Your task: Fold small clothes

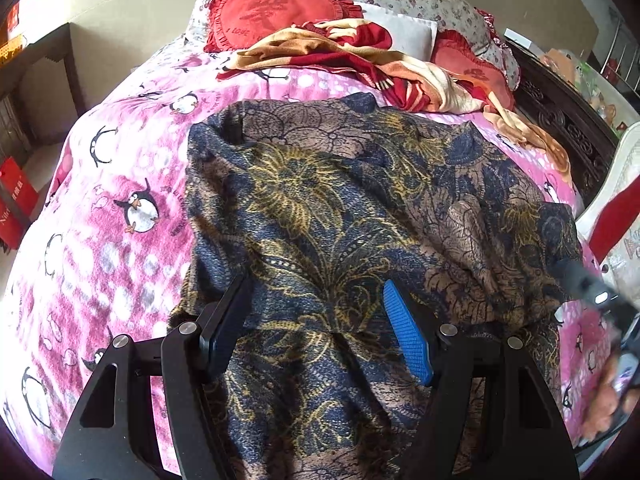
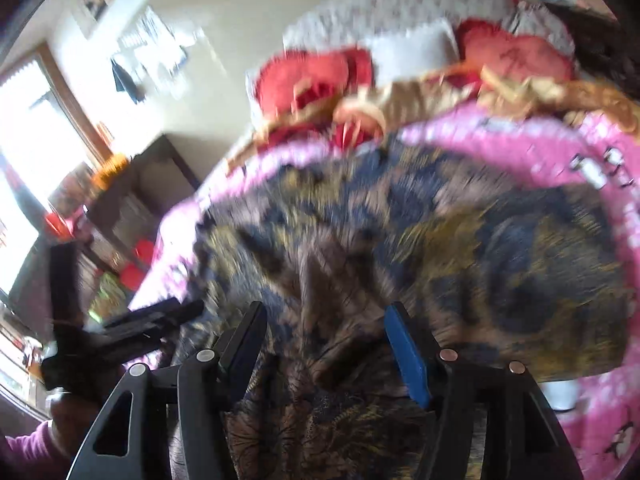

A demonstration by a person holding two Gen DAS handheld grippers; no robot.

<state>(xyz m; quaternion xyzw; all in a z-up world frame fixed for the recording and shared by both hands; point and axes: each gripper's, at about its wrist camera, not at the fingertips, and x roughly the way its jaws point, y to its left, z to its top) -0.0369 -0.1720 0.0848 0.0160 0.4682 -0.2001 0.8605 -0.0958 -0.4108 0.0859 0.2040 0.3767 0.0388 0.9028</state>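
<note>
Bright daylight, fisheye-warped edges; the right wrist view is motion-blurred.

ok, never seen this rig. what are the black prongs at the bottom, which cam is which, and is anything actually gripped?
No robot here: a person carries a two-finger gripper in each hand, each with a fisheye camera looking along its fingers. The prongs are those fingers. The sharp picture is from the left gripper, the blurred one from the right gripper. Both hang open over a dark floral garment spread on a pink penguin blanket on a bed. Cloth lies between the fingers, but nothing is pinched. Red heart cushions and a crumpled red-and-tan blanket lie behind.
</note>
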